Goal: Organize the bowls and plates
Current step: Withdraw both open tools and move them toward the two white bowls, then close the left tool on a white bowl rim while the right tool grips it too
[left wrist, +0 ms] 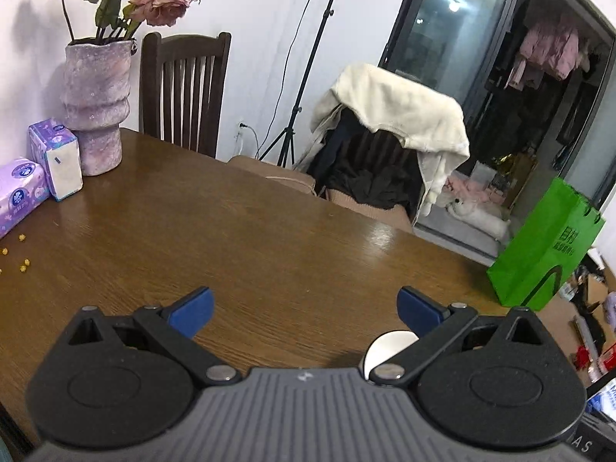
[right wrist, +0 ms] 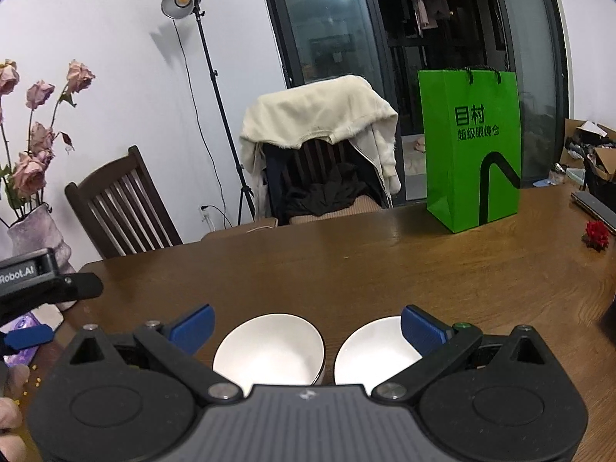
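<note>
Two white bowls stand side by side on the brown wooden table (right wrist: 346, 265) in the right wrist view, the left bowl (right wrist: 269, 350) and the right bowl (right wrist: 377, 354). My right gripper (right wrist: 306, 325) is open above them, its right blue finger over the right bowl's rim. My left gripper (left wrist: 304, 308) is open and empty over bare table; a white bowl's edge (left wrist: 389, 346) shows under its right finger. The left gripper also shows at the left edge of the right wrist view (right wrist: 42, 281).
A vase of dried roses (left wrist: 96, 104) and tissue packs (left wrist: 54, 161) stand at the table's left. A green paper bag (right wrist: 473, 146) stands at the far right, a red flower (right wrist: 596, 235) beside it. Chairs (right wrist: 319, 154) line the far edge. Yellow crumbs (left wrist: 23, 265) lie at left.
</note>
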The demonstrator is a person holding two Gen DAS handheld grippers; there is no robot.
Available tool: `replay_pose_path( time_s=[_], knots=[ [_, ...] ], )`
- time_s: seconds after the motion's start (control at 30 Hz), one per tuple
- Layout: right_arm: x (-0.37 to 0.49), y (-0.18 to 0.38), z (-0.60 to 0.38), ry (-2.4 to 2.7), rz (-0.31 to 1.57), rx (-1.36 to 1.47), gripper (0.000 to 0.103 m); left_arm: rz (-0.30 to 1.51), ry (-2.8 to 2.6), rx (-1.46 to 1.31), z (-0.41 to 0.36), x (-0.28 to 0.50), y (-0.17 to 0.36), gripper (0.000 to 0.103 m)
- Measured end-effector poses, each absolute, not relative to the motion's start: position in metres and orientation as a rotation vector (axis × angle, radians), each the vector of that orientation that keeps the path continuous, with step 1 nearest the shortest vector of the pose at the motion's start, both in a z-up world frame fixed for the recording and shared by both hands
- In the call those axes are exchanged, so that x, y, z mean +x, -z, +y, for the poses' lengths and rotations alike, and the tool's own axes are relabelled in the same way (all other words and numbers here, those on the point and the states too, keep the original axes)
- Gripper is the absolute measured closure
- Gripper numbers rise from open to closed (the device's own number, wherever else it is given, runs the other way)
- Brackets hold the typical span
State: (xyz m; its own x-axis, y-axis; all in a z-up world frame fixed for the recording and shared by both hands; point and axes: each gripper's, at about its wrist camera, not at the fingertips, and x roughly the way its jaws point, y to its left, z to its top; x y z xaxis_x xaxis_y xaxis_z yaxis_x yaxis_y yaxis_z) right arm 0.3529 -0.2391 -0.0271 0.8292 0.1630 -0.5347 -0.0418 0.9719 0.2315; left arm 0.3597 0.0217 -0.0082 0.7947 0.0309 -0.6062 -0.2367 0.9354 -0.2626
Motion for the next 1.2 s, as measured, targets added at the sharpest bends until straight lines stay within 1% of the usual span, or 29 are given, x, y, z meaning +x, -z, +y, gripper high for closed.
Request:
replay_pose_path(
  time_s=[0.2, 0.7, 0.8, 1.03, 1.13, 1.2],
  knots=[
    [0.366, 0.038, -0.237, -0.104, 0.631, 0.208, 0.000, 0.689, -0.120, -0.305, 0.020, 0.375, 0.016, 0.000],
    [0.393, 0.053, -0.235, -0.164, 0.677, 0.213, 0.000, 0.819, -0.035, -0.272, 0.011, 0.406, 0.046, 0.000],
    [0.398, 0.059, -0.234, -0.167, 0.697, 0.219, 0.001, 0.832, -0.020, -0.258, 0.006, 0.409, 0.052, 0.000],
    [0.405, 0.059, -0.242, -0.190, 0.704, 0.289, 0.006, 0.851, -0.011, -0.254, 0.000, 0.413, 0.062, 0.000],
    [0.409, 0.061, -0.250, -0.202, 0.733, 0.339, 0.012, 0.863, 0.005, -0.258, -0.002, 0.416, 0.066, 0.000],
    [0.411, 0.063, -0.250, -0.197, 0.754, 0.347, 0.021, 0.870, 0.014, -0.256, -0.004, 0.417, 0.069, 0.000]
  ],
)
